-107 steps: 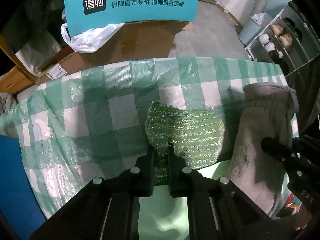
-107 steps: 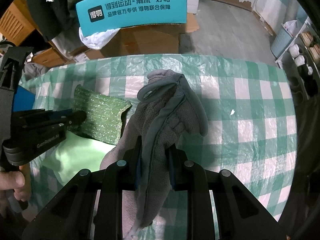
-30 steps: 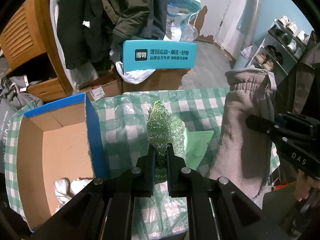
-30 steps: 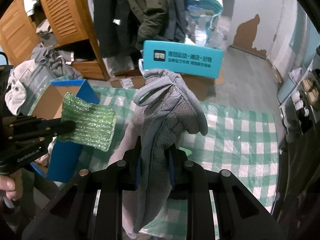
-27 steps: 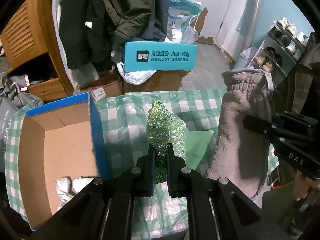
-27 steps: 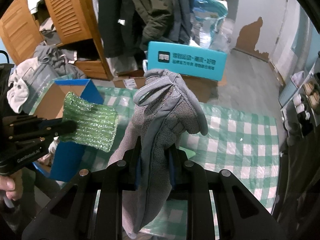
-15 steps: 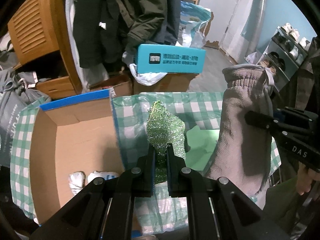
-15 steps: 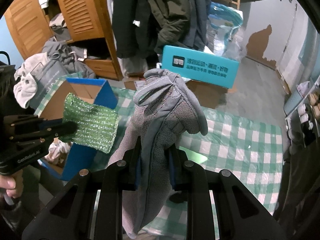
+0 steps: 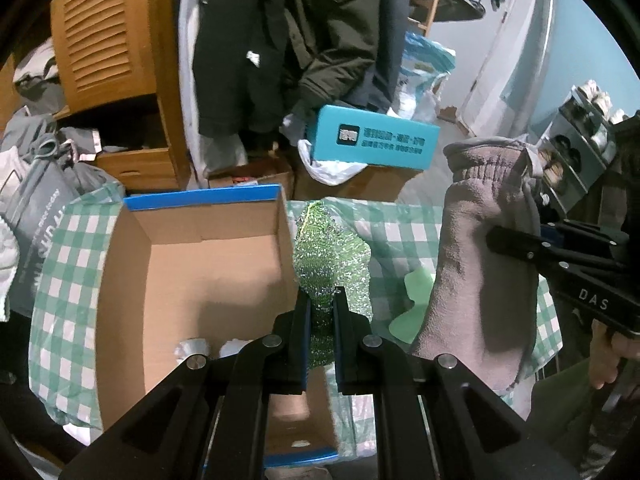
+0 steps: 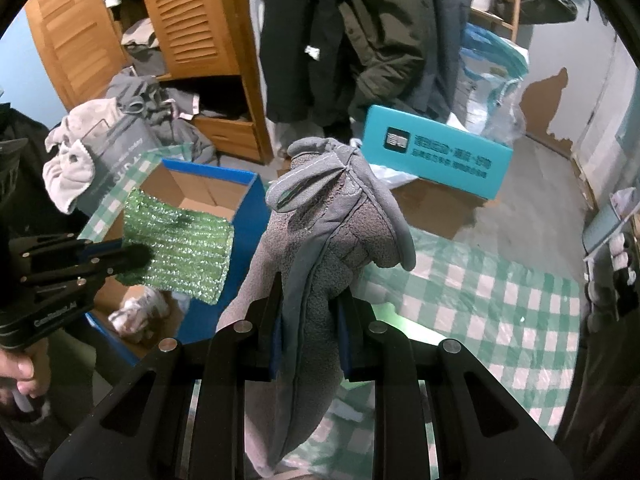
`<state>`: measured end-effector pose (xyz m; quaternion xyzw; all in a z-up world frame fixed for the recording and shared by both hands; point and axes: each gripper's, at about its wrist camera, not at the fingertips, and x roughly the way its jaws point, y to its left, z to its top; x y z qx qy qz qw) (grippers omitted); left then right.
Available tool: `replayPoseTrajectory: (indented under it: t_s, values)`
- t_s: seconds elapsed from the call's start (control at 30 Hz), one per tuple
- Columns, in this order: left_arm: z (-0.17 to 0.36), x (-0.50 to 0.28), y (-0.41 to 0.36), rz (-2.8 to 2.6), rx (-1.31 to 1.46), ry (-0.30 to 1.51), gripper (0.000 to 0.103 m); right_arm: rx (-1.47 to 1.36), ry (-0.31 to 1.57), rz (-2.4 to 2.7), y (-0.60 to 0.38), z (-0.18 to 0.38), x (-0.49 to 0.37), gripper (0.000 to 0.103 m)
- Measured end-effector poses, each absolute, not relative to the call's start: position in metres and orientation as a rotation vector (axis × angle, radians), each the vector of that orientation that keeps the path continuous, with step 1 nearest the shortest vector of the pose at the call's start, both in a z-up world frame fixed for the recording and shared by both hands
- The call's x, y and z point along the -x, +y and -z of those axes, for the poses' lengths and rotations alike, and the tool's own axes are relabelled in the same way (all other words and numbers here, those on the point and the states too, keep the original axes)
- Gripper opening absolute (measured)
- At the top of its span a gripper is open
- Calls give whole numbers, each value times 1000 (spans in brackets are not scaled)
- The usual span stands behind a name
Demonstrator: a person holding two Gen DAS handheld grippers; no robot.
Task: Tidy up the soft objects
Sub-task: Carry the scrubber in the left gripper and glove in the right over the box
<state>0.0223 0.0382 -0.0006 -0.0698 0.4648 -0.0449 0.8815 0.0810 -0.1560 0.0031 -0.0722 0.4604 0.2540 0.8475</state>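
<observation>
My left gripper (image 9: 322, 296) is shut on a glittery green scrubbing cloth (image 9: 330, 256), held in the air by the right wall of an open cardboard box (image 9: 192, 276) with blue edges. The same green cloth (image 10: 180, 254) shows at the left of the right wrist view, pinched by the left gripper (image 10: 134, 258) over the box (image 10: 208, 196). My right gripper (image 10: 310, 292) is shut on a grey fleece glove (image 10: 332, 248) that hangs limp, and the glove (image 9: 480, 264) appears to the right of the cloth. A pale green cloth (image 9: 414, 308) lies on the checked table.
The green-and-white checked tablecloth (image 10: 500, 300) covers the table. White soft items (image 9: 196, 350) lie in the box bottom. Behind stand a teal box (image 9: 372, 142), hanging dark coats (image 9: 300, 40), a wooden louvred cabinet (image 10: 188, 20) and a shoe rack (image 9: 576, 156). A hand (image 10: 20, 368) holds the left gripper.
Both grippers have moved left with their loads and risen a little. The cardboard box now fills more of the left wrist view, and the green cloth sits at its right wall.
</observation>
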Motion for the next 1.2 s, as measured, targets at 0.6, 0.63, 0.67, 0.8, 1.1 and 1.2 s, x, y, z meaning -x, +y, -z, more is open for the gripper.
replayPoseTrajectory:
  t_s: [0.6,0.63,0.67,0.8,1.1,1.2]
  values:
    - [4,-3,111,-18,217,954,9,196,989,-641,-79,-6,-84,20]
    - [5,-2,115,-23,222,955,9,203,993,-648,-74,-5,-84,20]
    - [5,-1,118,-26,226,955,9,206,995,-651,-70,-4,-84,20]
    - [8,1,129,-47,239,956,9,228,1010,-668,-54,1,-83,20]
    - [16,5,150,-89,255,965,9,278,1039,-709,-18,16,-80,20]
    - [20,6,155,-101,258,970,10,288,1050,-720,-9,21,-80,20]
